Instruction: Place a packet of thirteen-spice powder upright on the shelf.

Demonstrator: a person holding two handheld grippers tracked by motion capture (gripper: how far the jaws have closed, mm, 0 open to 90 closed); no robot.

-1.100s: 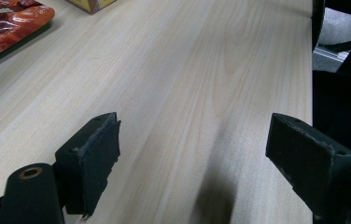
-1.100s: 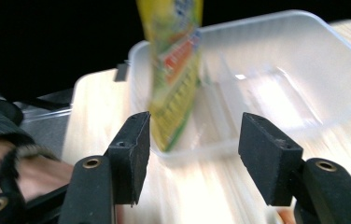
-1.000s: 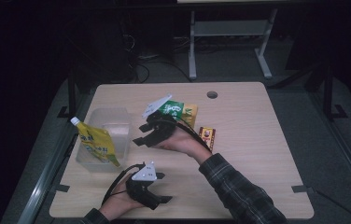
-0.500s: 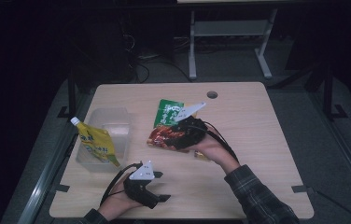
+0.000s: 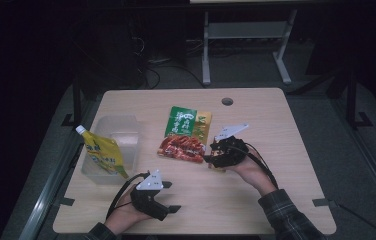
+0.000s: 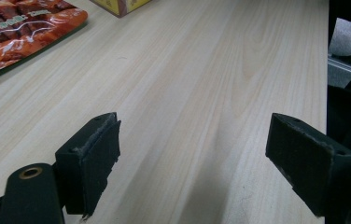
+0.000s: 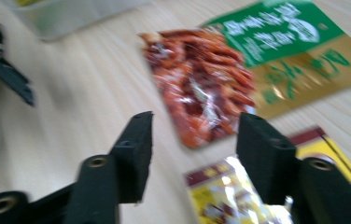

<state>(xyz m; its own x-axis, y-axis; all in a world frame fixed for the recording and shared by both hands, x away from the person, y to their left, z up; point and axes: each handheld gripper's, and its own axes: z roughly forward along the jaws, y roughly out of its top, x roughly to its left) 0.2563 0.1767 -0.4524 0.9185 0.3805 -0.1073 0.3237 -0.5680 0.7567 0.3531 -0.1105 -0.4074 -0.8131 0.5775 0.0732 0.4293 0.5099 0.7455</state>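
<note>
Over yellow packet (image 7: pixel 232 196): right tongs (image 7: pixel 194 154) closing, empty | left tongs (image 6: pixel 211 158) wide open, empty

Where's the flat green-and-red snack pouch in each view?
High view: green-and-red snack pouch at table centre, left of the right gripper.
Left gripper view: its red end in the top-left corner.
Right gripper view: beyond the fingers, upper middle.
Shared landmark: the yellow box beside it.

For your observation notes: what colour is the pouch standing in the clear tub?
Yellow pouch, white cap; high view.
</note>
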